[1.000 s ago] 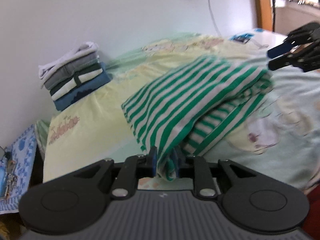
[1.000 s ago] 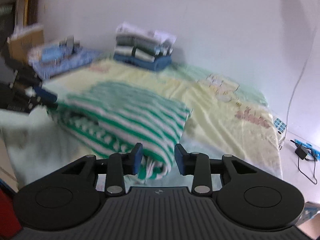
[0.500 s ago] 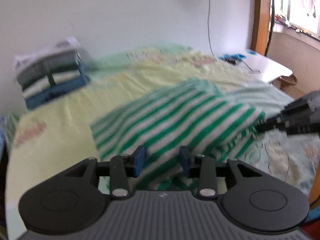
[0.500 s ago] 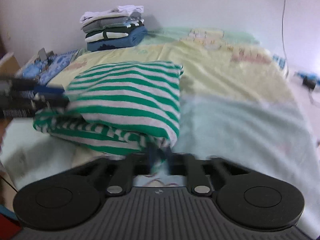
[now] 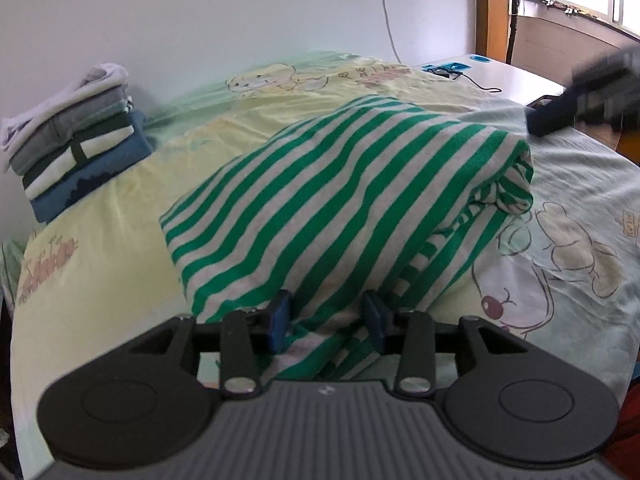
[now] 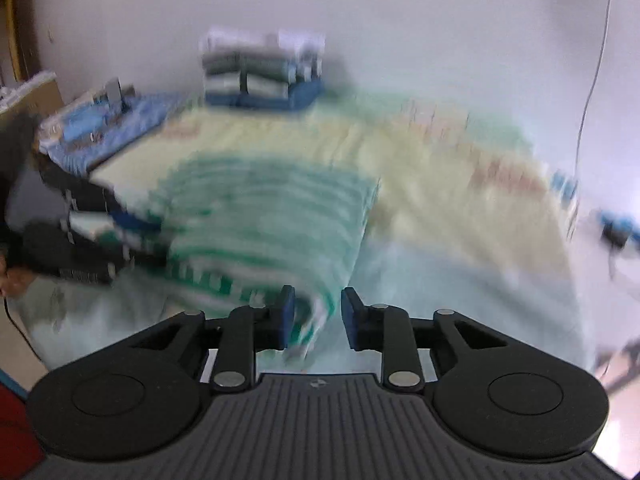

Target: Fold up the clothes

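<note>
A green-and-white striped garment (image 5: 352, 200) lies folded in a thick bundle on the bed. My left gripper (image 5: 327, 318) is open at its near edge, and the cloth's loose end runs between the blue pads without being pinched. In the blurred right wrist view the striped garment (image 6: 264, 216) shows again. There my right gripper (image 6: 318, 316) is open at its near corner, with a bit of cloth beside the left pad. The right gripper (image 5: 560, 108) appears as a dark blur beyond the bundle's far end. The left gripper (image 6: 132, 236) reaches in from the left.
A stack of folded clothes (image 5: 72, 140) sits against the wall at the back of the bed (image 5: 580, 220), which has a yellow and pale green cartoon sheet. A white table with a charger (image 5: 500, 76) stands behind. A blue patterned cloth with small items (image 6: 100, 120) lies beside the bed.
The left gripper, shut on the garment a second ago, let go and stays open. The right gripper pinched the near corner half a second ago and has opened; its view is swinging fast.
</note>
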The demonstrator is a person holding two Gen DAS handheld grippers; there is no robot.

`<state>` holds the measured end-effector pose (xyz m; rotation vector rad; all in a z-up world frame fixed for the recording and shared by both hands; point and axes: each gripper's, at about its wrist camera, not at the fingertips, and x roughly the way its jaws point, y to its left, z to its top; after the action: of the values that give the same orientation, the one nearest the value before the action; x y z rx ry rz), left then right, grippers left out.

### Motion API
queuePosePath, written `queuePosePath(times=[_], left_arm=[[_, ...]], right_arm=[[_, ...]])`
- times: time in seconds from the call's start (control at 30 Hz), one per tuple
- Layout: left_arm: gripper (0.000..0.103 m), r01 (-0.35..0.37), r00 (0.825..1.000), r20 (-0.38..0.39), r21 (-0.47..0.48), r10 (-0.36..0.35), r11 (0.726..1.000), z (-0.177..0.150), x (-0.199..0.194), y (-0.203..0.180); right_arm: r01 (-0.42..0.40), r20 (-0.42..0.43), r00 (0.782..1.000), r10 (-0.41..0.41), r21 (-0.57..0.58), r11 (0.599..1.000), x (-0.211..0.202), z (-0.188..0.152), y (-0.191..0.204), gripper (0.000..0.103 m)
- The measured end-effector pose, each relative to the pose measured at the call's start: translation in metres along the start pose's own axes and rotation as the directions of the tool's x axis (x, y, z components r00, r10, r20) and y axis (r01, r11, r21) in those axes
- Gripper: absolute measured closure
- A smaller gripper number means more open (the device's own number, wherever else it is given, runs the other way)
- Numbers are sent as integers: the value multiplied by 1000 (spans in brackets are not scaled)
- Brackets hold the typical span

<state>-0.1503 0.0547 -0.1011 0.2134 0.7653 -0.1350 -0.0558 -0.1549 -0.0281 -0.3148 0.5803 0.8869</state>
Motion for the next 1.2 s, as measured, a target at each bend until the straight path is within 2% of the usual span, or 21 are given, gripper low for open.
queuePosePath(times=[0.07,0.13,0.2,0.27,0.3,0.33,0.43,0.57,0.67,0.77,0.87,0.93,1.0,1.07,1.13,1.2], left_arm=[[59,5,1000,1,10,-5,1000,-1,0,1],[59,9,1000,2,20,-9,1000,-1,0,3],[59,14,1000,3,30,-14,999,-2,-1,4],[59,18,1000,2,46,-18,999,-2,-1,5],[59,21,1000,1,52,-21,998,-2,-1,5],[59,26,1000,-1,53,-26,998,-2,-1,6],[59,36,999,-7,71,-35,997,-2,-2,8],[59,58,998,-20,110,-56,992,-4,-3,10],[59,81,997,-31,131,-77,988,-5,-4,14],[59,98,995,-35,147,-93,984,-5,-4,16],[59,111,994,-41,164,-106,980,-3,-3,16],[59,123,992,-44,164,-118,979,-2,-4,17],[59,137,990,-48,170,-130,976,0,-8,18],[59,163,986,-41,169,-159,972,5,-17,19],[56,197,980,-6,158,-198,968,12,-31,23],[50,210,974,54,142,-220,967,24,-44,30]], right_arm=[[-15,35,999,20,-126,992,-2,7,13,61],[-34,22,999,42,-282,959,10,2,33,58],[-43,18,998,55,-407,912,23,-5,52,59],[-18,19,999,30,-460,888,38,-14,61,66],[-4,18,1000,14,-483,875,46,-19,64,73],[0,17,1000,9,-481,876,50,-20,64,90],[-26,15,999,36,-424,905,46,-13,58,96],[-75,-6,997,78,-381,922,38,-13,60,97],[-88,-52,996,75,-346,934,56,-25,62,97],[-64,-48,998,49,-402,913,64,-33,68,95],[-105,-82,993,79,-398,911,54,-15,67,87],[-138,-99,989,108,-381,914,44,-1,62,84],[-122,-22,992,121,-280,952,37,17,48,84],[-106,74,990,118,-156,982,30,35,33,70],[-99,169,980,102,-28,995,24,54,18,65],[14,211,977,-20,28,1000,42,63,11,65]])
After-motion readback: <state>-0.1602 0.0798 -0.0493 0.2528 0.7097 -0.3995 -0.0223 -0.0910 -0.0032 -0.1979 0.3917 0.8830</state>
